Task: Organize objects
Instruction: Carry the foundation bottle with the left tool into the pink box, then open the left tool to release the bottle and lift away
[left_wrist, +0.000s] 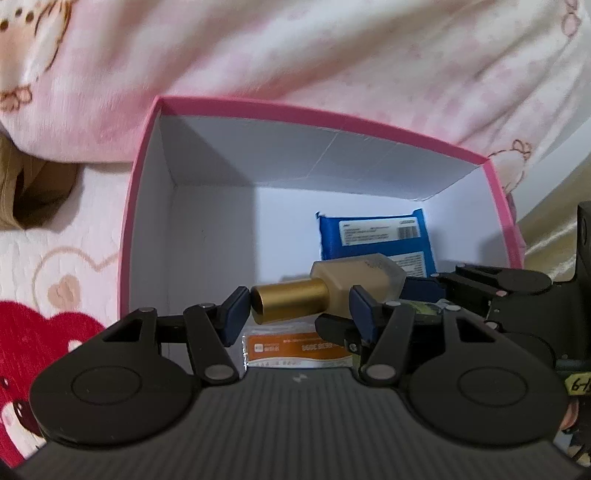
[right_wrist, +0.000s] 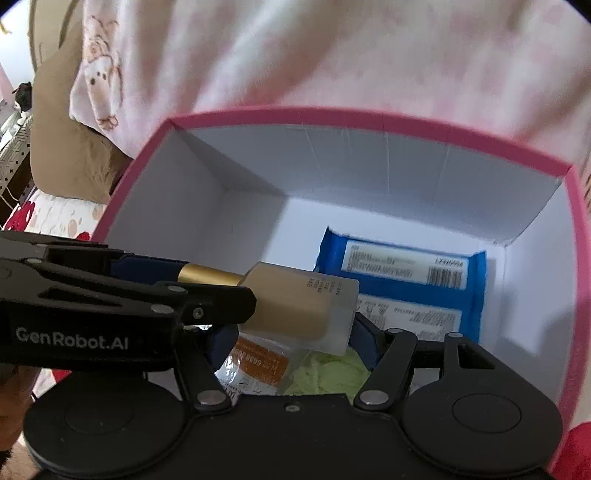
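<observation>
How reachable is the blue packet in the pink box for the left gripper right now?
Probably not yet. The bottle lies between the fingers of the left gripper, directly before the blue packet, with the right gripper crowding close. Otherwise the pink box is open on top.

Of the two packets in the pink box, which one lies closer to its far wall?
The blue packet with white printed labels; the orange-labelled packet lies at the near side, below the bottle.
</observation>
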